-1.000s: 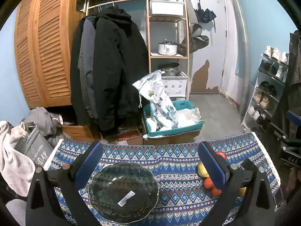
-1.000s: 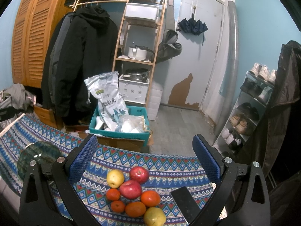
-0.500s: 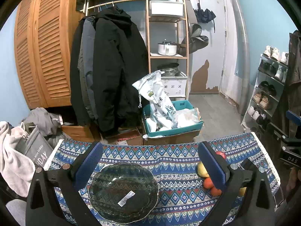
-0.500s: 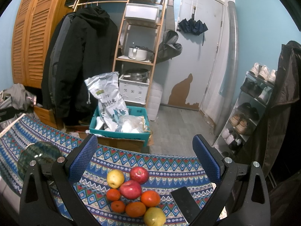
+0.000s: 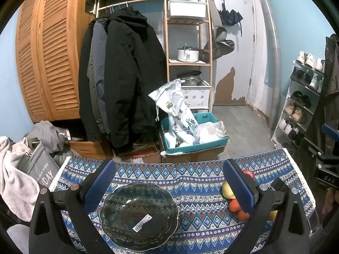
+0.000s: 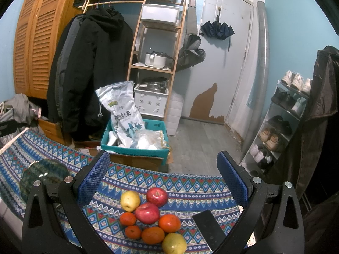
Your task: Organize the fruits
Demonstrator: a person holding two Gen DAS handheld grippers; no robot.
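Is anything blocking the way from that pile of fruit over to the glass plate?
Nothing visible does. Between the fruit and the plate lies only bare patterned cloth. The phone sits on the fruit's far side, away from the plate. Both grippers, left and right, are open and empty.

Readable: "nice today" and "DAY" in white on grey bag (image 5: 40, 169) left of counter; "DAS" on black device (image 5: 327, 176) at right edge; Chinese characters ending "米" on white sack (image 6: 124, 114) standing in teal crate. White barcode sticker (image 5: 142, 222) on glass plate, illegible.
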